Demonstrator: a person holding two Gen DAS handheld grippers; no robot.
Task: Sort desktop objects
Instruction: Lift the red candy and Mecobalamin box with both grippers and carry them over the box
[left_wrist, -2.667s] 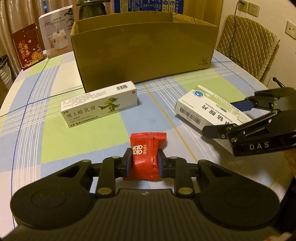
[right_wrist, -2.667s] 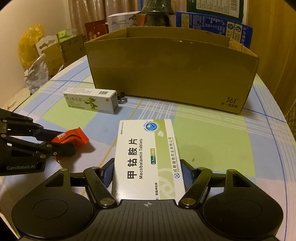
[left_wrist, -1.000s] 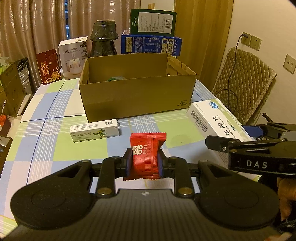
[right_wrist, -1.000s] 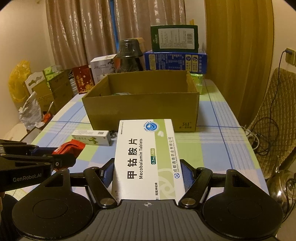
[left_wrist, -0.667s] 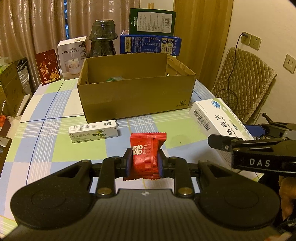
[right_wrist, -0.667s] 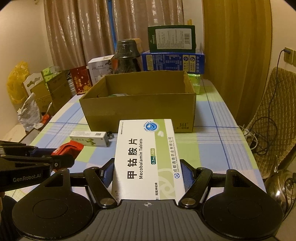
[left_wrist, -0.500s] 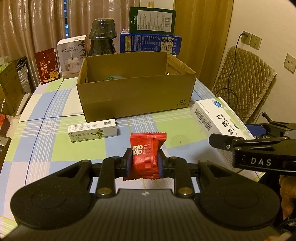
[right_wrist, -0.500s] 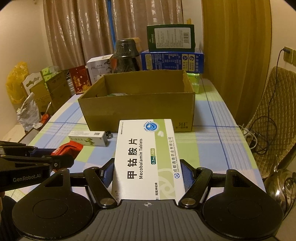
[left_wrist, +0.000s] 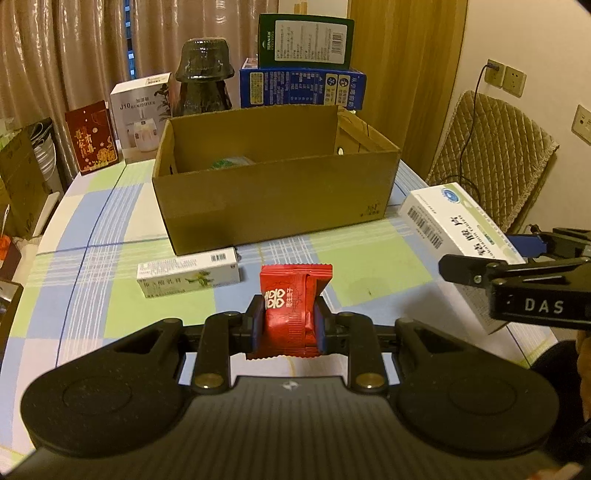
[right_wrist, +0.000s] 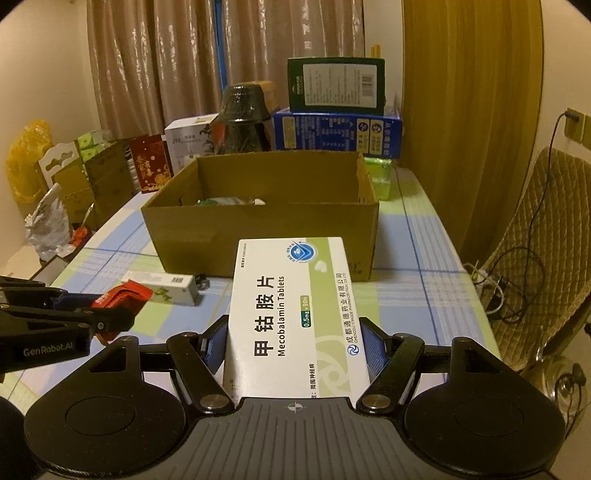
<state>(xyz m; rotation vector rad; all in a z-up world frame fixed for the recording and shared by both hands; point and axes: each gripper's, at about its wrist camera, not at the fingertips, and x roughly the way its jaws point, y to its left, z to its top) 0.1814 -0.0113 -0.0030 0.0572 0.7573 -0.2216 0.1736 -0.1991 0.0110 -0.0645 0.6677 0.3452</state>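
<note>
Above the counter (left_wrist: 373, 266), the left gripper (left_wrist: 286, 326) pinches a red candy packet (left_wrist: 291, 306) upright; the right gripper (right_wrist: 295, 345) clamps a Mecobalamin tablet box (right_wrist: 295, 317), long axis toward the cardboard box (right_wrist: 266, 236). Both were lower 2.7 seconds ago.

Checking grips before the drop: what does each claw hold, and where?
Left claw: red candy packet, lower sides. Right claw: Mecobalamin tablet box, long sides, near end.
</note>
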